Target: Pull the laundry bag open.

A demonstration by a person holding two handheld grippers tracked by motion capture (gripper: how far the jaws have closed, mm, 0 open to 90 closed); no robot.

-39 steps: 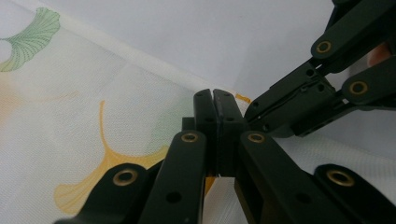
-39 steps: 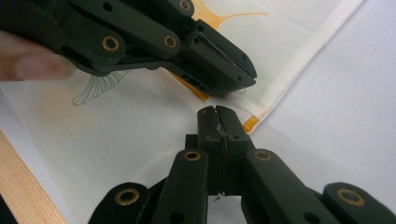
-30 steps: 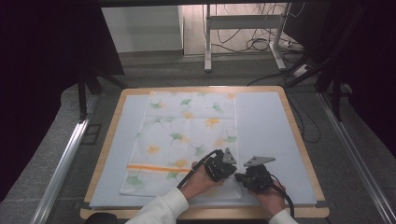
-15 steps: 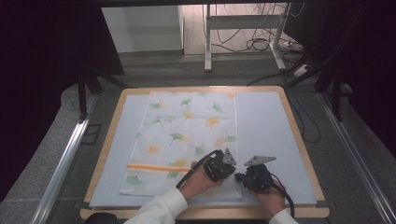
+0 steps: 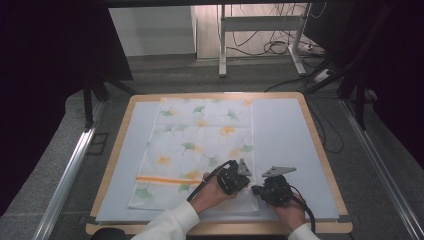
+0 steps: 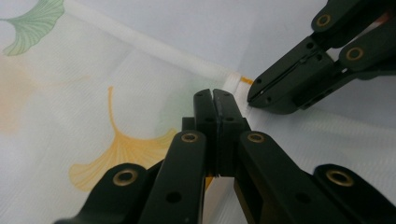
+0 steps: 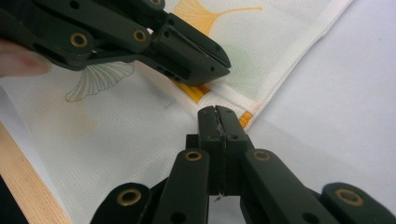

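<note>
Wooden-rimmed table (image 5: 310, 130), pale mat (image 5: 285, 135), leaf-print cloth (image 5: 200, 145), cables on floor (image 5: 280, 47)

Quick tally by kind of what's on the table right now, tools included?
Printed cloth with ginkgo leaves: 1
Pale blue mat under it: 1
Hand-held tools: 2, the left tool and the right tool, both with jaws together at the cloth's near right corner
Total: 4
</note>
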